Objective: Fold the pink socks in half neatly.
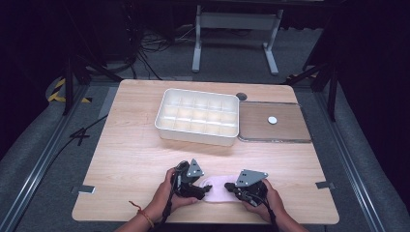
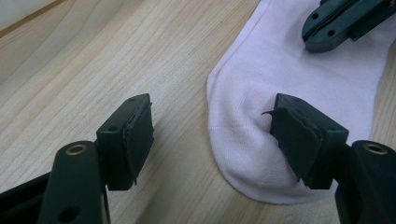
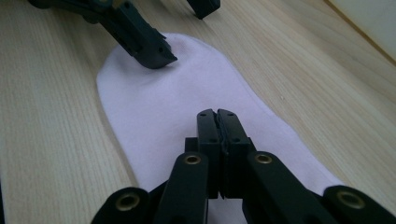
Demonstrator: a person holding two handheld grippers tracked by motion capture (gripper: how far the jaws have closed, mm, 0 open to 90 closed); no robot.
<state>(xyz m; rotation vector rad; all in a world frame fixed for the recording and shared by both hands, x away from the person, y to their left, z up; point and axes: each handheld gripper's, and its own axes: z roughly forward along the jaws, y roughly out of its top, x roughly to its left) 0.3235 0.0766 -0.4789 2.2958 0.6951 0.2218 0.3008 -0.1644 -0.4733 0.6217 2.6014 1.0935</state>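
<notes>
We work on a pale pink sock (image 1: 218, 189) that lies flat on the worktop (image 1: 130, 154), near the bottom middle of the high view, between our two hands. Our right tongs (image 3: 217, 122) are clenched tight, and their tips press down on the sock near its middle. We cannot tell if they pinch any cloth or just pin it down. Our left tongs (image 2: 212, 135) are released. One pad rests on the rounded toe end of the sock, and the other hangs over bare wood just beside it. The toe edge sits between the two pads, but they do not squeeze it yet.

We think this is the step where we take hold of the toe end while the other tongs keep the sock in place. Next, the left tongs need to close on the toe edge and get a good pinch of cloth. After that, we guess the sock gets folded or rolled, but we cannot be sure.

The sock looks soft and thin, with a faint seam line across the toe. At the top middle of the high view sits a white tray (image 1: 198, 117) with many little boxes inside, well apart from the sock.
</notes>
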